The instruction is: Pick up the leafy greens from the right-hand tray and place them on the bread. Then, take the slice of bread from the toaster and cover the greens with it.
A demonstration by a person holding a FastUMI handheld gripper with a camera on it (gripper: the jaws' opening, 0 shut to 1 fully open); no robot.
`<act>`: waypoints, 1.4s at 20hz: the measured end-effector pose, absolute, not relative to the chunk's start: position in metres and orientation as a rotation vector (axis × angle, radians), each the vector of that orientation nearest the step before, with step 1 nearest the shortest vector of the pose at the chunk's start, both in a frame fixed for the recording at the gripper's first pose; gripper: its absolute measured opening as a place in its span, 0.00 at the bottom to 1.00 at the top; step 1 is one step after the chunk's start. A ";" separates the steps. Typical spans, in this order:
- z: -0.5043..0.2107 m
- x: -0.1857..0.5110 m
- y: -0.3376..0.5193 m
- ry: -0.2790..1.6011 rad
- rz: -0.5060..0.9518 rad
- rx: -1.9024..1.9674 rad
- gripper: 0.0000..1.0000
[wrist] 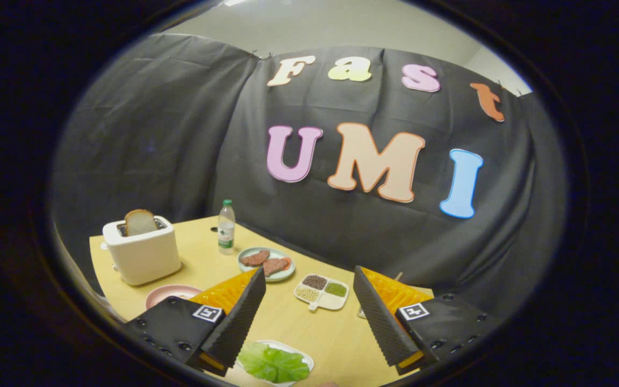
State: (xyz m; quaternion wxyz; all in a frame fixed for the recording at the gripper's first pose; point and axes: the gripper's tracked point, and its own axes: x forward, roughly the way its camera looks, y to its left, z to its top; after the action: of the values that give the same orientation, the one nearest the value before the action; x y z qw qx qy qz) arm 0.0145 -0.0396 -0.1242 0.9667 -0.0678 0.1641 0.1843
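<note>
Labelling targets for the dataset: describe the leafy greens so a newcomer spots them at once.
Start at the white toaster at the far end of the wooden table, then come toward the open gripper. Low between its fingers sits a white tray holding the leafy greens, the table's only bright green, crinkled item.

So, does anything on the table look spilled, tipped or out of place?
Nothing stands out. The toaster, bottle and dishes sit upright, the greens lie on their tray, and the open tongs hover above, touching nothing.
</note>
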 end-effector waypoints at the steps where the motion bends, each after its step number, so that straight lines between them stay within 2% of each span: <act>1: -0.135 0.012 -0.039 0.357 0.397 -0.144 1.00; 18: -0.304 -0.049 -0.025 0.804 0.730 -0.263 1.00; 28: -0.373 -0.076 -0.030 0.985 0.806 -0.338 1.00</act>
State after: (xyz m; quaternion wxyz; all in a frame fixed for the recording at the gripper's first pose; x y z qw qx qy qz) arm -0.0762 -0.0304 -0.3727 0.7910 -0.1568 0.4575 0.3747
